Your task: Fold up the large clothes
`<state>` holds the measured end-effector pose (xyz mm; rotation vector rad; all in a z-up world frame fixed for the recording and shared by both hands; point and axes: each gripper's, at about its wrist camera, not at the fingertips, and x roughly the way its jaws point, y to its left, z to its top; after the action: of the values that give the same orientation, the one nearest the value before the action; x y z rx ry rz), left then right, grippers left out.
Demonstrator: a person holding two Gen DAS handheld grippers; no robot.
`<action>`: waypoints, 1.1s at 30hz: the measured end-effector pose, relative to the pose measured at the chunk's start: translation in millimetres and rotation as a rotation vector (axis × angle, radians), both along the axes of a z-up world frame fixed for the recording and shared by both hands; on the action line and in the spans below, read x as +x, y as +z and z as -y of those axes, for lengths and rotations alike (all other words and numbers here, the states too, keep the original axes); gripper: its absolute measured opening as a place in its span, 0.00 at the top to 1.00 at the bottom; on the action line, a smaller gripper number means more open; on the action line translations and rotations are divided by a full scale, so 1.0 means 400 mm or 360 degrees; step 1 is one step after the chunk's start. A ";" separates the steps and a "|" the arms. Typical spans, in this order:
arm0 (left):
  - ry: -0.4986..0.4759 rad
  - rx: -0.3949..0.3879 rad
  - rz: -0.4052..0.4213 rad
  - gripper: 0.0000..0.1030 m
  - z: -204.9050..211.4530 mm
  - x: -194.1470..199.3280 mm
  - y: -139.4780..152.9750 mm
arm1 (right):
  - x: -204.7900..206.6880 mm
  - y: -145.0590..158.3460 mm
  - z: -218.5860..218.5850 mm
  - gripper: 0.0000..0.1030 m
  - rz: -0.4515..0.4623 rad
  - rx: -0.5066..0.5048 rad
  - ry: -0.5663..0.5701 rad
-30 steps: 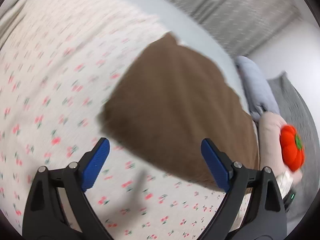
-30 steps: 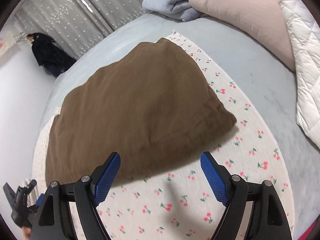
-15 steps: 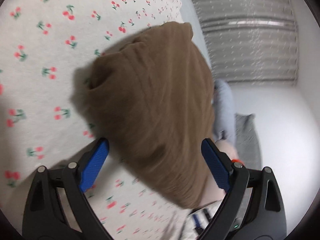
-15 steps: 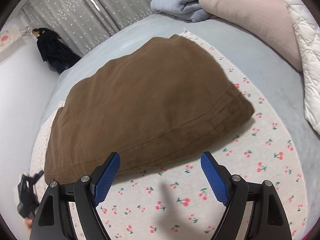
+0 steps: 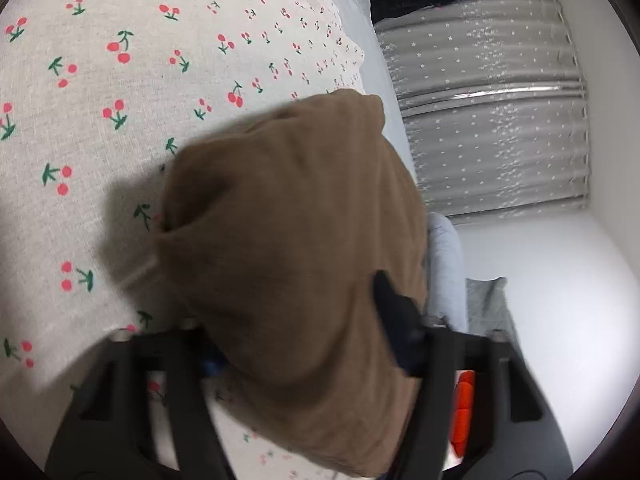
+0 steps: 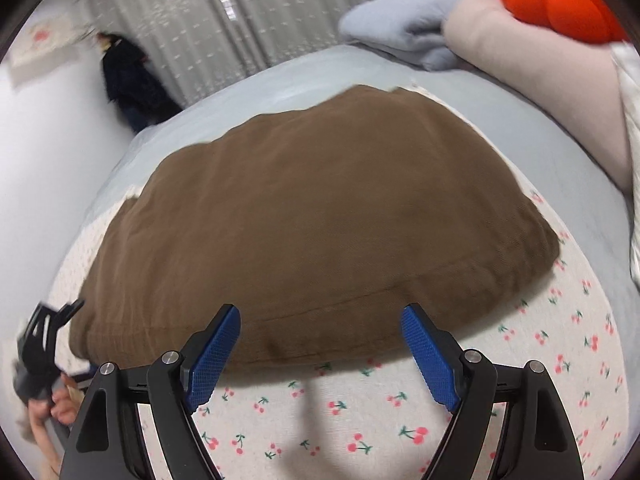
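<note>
A folded brown garment lies on a cherry-print sheet over the bed. In the left wrist view, one end of the brown garment bunches up between the jaws of my left gripper. Those jaws are closing, with the cloth filling the gap and the pads against it. My right gripper stands open just over the garment's near hem, nothing between its blue pads. The left gripper and the hand holding it show at the garment's left end in the right wrist view.
A pink pillow, an orange pumpkin plush and a pale blue blanket lie at the bed's far right. A white quilt is at the right edge. Grey curtains and a dark hanging garment stand behind.
My left gripper dropped onto the garment's end, rolled, and its jaws narrowed around the cloth. My right gripper slid closer along the near hem and stayed open.
</note>
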<state>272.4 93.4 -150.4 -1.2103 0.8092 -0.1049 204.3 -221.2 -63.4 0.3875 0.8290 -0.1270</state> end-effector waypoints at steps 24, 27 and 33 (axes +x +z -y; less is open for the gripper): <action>-0.0266 0.0888 0.0685 0.80 0.210 -0.070 0.346 | 0.110 -0.105 -0.050 0.70 0.0017 0.0340 0.0539; -0.0348 0.0938 0.0792 0.80 0.295 -0.060 0.412 | 0.117 -0.089 0.011 0.70 -0.0020 0.0584 0.0558; -0.0620 0.1119 0.0975 0.80 0.511 -0.036 0.471 | 0.066 -0.034 0.230 0.45 0.0229 0.0896 0.0271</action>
<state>258.1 -111.2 38.1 -0.3059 0.4577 -0.4471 230.6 -313.0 -77.0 0.8416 0.7427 0.2977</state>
